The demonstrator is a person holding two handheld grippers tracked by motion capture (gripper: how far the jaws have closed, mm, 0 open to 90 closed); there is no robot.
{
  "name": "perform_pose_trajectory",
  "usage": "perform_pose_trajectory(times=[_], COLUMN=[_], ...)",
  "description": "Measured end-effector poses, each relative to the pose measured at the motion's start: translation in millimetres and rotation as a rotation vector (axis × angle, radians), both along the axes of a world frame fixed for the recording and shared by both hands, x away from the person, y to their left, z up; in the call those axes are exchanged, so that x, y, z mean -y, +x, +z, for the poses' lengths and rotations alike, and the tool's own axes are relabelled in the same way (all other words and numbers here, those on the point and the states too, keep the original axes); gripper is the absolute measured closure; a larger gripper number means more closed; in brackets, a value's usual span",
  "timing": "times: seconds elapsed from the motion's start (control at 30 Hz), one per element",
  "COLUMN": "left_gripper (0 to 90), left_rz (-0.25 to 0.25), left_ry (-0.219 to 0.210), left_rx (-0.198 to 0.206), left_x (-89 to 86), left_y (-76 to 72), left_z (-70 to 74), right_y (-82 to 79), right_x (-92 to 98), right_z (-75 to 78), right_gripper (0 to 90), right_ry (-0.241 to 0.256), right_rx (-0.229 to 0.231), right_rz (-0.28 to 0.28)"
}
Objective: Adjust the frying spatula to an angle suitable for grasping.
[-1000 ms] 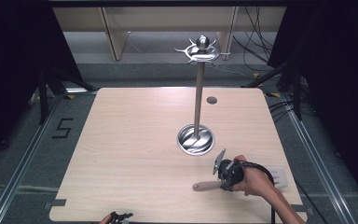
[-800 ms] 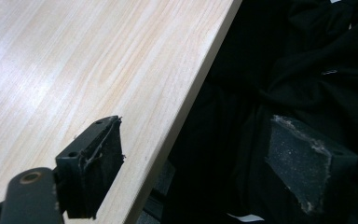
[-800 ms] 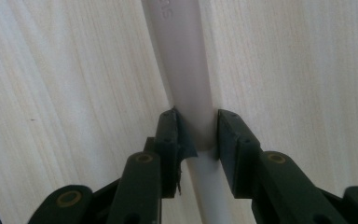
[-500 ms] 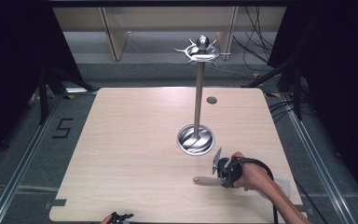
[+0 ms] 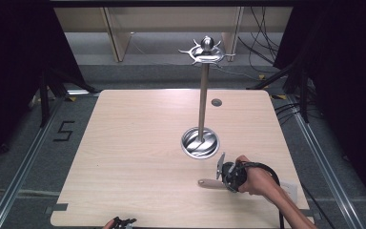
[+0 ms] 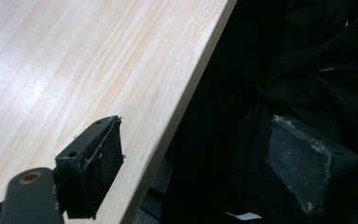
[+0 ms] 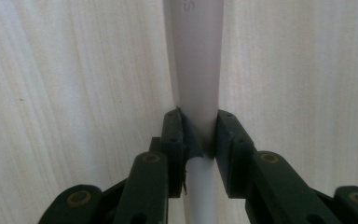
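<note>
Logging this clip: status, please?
Right claw shut on pale handle. Left claw open at table edge. Metal stand behind, apart.

A pale wood-grain table carries a steel stand, its round base resting right of centre. A small dark disc lies toward one o'clock. A pale utensil handle lies at five o'clock.

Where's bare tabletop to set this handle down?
The table's whole left half is bare. Crowded only around the stand's base and the right gripper, shut on the pale handle. A small dark disc sits behind the stand.
</note>
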State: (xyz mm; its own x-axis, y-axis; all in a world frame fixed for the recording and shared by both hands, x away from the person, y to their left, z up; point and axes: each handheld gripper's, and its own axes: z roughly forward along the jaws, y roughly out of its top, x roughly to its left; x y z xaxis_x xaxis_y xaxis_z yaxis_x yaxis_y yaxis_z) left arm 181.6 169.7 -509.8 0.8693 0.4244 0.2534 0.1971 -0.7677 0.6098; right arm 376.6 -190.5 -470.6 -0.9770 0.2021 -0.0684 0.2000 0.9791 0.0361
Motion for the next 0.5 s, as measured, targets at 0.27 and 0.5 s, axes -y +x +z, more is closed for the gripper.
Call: perform_pose_trajectory(times=[0.27, 0.5], left_gripper=[17.5, 17.5], left_rz=[-0.001, -0.029], left_ry=[-0.001, -0.002], left_rx=[0.002, -0.045], left_x=[-0.1, -1.3], left_y=[0.1, 1.7], left_z=[-1.3, 0.4], right_y=[-0.1, -2.7], right_x=[30.3, 59.4], right_z=[29.0, 54.0], right_gripper=[75.4, 75.5], right_ry=[0.240, 0.437], right_rx=[0.093, 0.180], right_rz=[-0.077, -0.149])
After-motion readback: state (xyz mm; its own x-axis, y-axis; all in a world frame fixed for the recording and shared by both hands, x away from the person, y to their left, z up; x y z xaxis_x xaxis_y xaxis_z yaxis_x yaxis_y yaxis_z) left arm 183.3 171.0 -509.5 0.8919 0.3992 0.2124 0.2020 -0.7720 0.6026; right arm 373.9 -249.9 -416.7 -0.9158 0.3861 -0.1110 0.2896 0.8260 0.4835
